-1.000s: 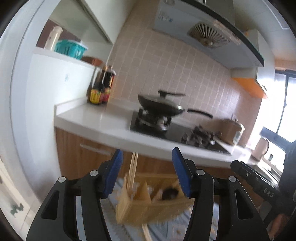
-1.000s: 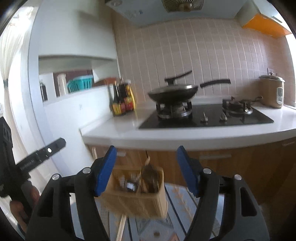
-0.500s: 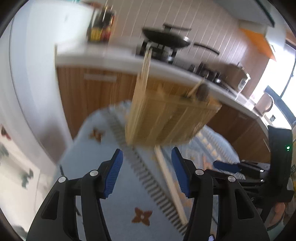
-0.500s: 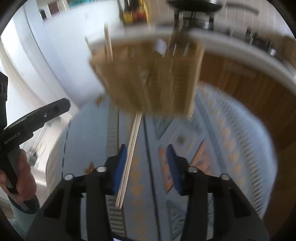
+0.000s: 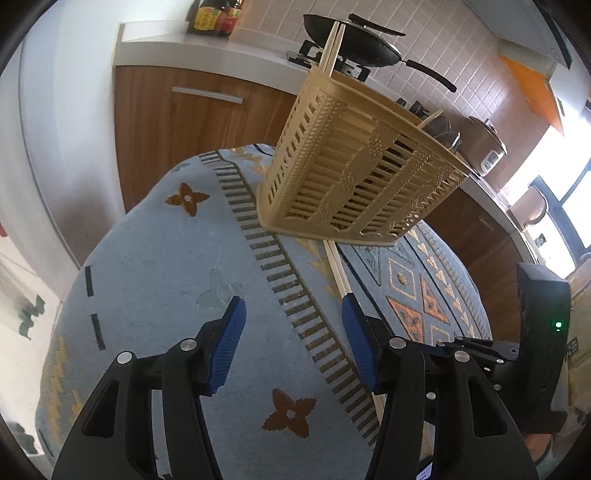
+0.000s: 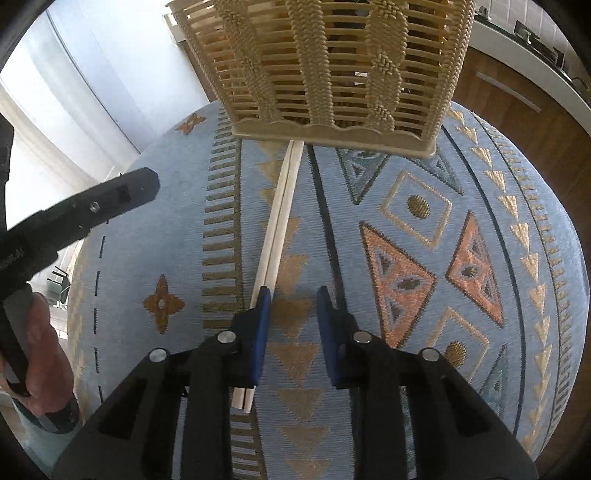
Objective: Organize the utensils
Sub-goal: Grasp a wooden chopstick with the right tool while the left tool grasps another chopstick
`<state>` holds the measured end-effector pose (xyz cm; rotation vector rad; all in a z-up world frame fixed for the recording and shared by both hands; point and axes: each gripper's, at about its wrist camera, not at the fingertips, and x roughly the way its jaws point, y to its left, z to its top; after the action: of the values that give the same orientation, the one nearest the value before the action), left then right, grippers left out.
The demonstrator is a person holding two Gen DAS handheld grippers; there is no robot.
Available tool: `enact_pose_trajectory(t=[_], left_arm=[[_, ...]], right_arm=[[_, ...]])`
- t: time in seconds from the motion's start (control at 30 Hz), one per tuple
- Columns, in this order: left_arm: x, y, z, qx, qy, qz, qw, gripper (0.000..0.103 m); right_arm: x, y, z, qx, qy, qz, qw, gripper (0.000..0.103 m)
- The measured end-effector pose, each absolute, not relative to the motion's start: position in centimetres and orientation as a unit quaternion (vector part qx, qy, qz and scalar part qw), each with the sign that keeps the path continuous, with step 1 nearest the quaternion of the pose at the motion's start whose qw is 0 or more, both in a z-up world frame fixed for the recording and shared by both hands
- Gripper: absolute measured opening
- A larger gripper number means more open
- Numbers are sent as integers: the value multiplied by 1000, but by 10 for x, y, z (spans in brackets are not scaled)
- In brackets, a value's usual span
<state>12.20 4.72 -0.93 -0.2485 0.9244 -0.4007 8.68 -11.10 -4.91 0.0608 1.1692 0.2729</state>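
A tan slatted utensil basket (image 5: 354, 177) stands on a blue patterned cloth (image 5: 177, 280); it also shows in the right wrist view (image 6: 332, 62). A pair of chopsticks (image 5: 330, 48) and a dark utensil stick out of it. A second pair of pale chopsticks (image 6: 280, 214) lies flat on the cloth, running from the basket's base toward me, and shows in the left wrist view (image 5: 338, 273). My right gripper (image 6: 291, 306) is open and empty, its left finger over the chopsticks' near end. My left gripper (image 5: 291, 317) is open and empty above the cloth.
A kitchen counter (image 5: 207, 48) with brown cabinets, a black pan (image 5: 354, 40) on a stove, sauce bottles (image 5: 214, 18) and a rice cooker (image 5: 485, 147) stands behind the table. A white wall is at the left. The other gripper's body shows in each view's edge.
Both grippers have tilted down from the counter toward the cloth and come closer to the lying chopsticks. The right gripper's fingers have narrowed.
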Motion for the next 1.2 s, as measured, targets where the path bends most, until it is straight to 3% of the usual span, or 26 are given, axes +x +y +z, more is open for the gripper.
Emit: enact_pose_trajectory(t=[0.43,0.53,1.0,1.13,1.17,1.2], left_arm=[[123,36,-20,-111,461,-186,861,51],[127,26,-22,-92,473,-177,858,51],[129,-60,-37,63,493,-140,857,49],[116,-68,-39,99,478,-127,863,35],[112,-68,-39,105,476,-131,863,28],[109,-67,-39,109,476,-132,863,13]], right_arm=[[63,-88,-50,-60,519,95,847,22],[59,-89,-51,-64,517,95,848,5],[28,-177,-45,11,525,37,850,4],[29,-189,-49,23,526,35,849,4],[29,-189,-49,23,526,35,849,4],[29,-189,-48,23,527,35,849,4]])
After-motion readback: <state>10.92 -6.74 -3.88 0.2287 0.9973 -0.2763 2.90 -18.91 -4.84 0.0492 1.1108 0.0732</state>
